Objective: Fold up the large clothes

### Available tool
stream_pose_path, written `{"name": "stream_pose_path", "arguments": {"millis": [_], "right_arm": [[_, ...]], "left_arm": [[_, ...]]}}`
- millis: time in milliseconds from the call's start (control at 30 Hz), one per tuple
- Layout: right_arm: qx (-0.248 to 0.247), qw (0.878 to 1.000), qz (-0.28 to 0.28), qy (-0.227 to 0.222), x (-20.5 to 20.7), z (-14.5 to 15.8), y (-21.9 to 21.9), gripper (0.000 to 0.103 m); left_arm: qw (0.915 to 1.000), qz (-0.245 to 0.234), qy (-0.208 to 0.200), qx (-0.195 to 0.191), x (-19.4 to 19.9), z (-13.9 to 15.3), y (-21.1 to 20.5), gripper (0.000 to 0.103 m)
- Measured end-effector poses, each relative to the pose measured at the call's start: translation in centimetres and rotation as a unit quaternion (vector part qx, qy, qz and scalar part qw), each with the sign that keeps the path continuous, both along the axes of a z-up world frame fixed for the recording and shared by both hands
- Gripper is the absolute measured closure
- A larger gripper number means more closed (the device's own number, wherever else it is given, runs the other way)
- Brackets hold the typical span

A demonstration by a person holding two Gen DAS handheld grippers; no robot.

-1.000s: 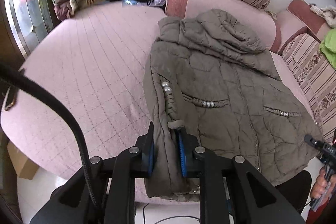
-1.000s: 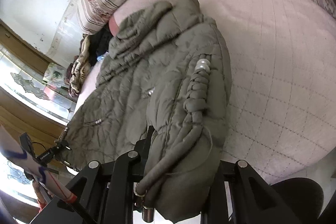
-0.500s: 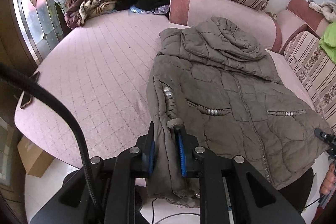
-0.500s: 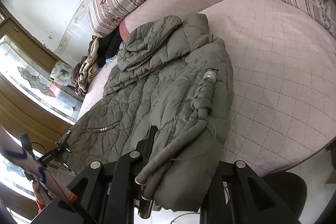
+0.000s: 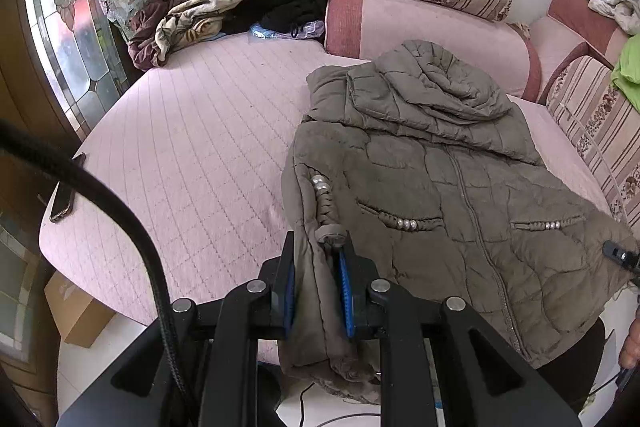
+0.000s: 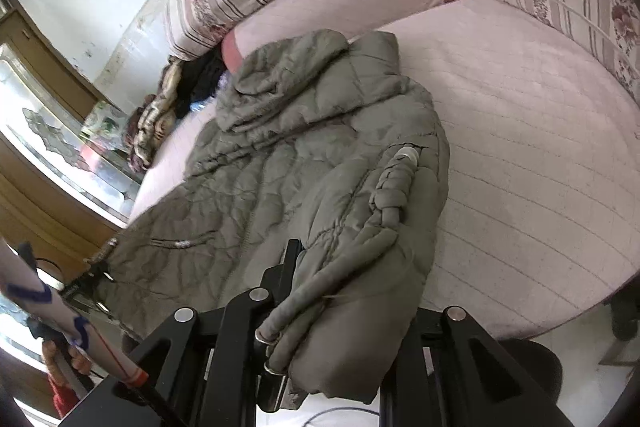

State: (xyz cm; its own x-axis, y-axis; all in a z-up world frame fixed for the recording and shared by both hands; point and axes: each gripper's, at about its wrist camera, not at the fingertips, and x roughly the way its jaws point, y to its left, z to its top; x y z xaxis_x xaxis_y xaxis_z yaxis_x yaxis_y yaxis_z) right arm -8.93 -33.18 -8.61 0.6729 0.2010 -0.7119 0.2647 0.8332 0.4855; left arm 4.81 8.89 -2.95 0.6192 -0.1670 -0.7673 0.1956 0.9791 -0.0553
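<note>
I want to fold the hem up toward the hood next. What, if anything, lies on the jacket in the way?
Nothing visible does. The left hand-held gripper and right hand-held gripper are each shut on the jacket at the hem; its front up to the hood carries nothing loose. The clothes pile sits apart.

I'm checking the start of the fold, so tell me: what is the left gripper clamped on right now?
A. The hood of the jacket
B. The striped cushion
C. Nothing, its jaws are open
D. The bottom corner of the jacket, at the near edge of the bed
D: in the left wrist view the left gripper pinches a bunched fold of the jacket at its near bottom edge, far from the hood.
</note>
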Motion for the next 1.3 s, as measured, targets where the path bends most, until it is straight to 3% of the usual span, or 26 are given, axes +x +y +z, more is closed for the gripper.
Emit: {"name": "stream_pose_path", "arguments": {"millis": [200, 333, 433, 633, 667, 733, 833, 1033, 1300], "right_arm": [[0.017, 0.998, -0.040, 0.049, -0.8, -4.2, -1.4, 0.063], [0.026, 0.994, -0.074, 0.075, -1.4, -7.0, -2.5, 0.037], [0.046, 0.991, -0.094, 0.079, -1.9, -8.5, -3.3, 0.036], [0.004, 0.993, -0.063, 0.104, -0.6, -8.5, -1.6, 0.027], [-0.007, 0.993, -0.045, 0.110, -0.4, -8.6, -0.8, 0.029], [-0.017, 0.993, -0.020, 0.118, -0.3, -8.7, 0.3, 0.050], [-0.013, 0.994, -0.003, 0.108, -0.4, -8.2, 1.0, 0.070], [-0.014, 0.998, 0.010, 0.063, 0.2, -3.7, 1.2, 0.082], [-0.022, 0.999, 0.027, -0.005, 1.7, 3.1, 1.7, 0.085]], "left_arm": [[0.9999, 0.004, 0.011, -0.001, 0.3, -1.1, 0.3, 0.086], [0.9995, 0.007, 0.029, 0.003, 0.4, -2.6, 0.4, 0.086], [0.9994, 0.009, 0.034, 0.003, 0.4, -3.1, 0.5, 0.086], [0.9991, 0.010, 0.040, -0.004, 0.4, -3.6, 1.0, 0.086], [0.9991, 0.011, 0.040, -0.005, 0.4, -3.7, 1.0, 0.086], [0.9991, 0.012, 0.039, -0.007, 0.5, -3.7, 1.1, 0.086], [0.9992, 0.016, 0.034, -0.014, 0.6, -3.5, 1.4, 0.086], [0.9987, 0.019, 0.032, -0.035, 1.3, -2.3, 1.7, 0.086], [0.9988, 0.014, 0.003, -0.047, 1.9, 0.8, 1.2, 0.086]]}}
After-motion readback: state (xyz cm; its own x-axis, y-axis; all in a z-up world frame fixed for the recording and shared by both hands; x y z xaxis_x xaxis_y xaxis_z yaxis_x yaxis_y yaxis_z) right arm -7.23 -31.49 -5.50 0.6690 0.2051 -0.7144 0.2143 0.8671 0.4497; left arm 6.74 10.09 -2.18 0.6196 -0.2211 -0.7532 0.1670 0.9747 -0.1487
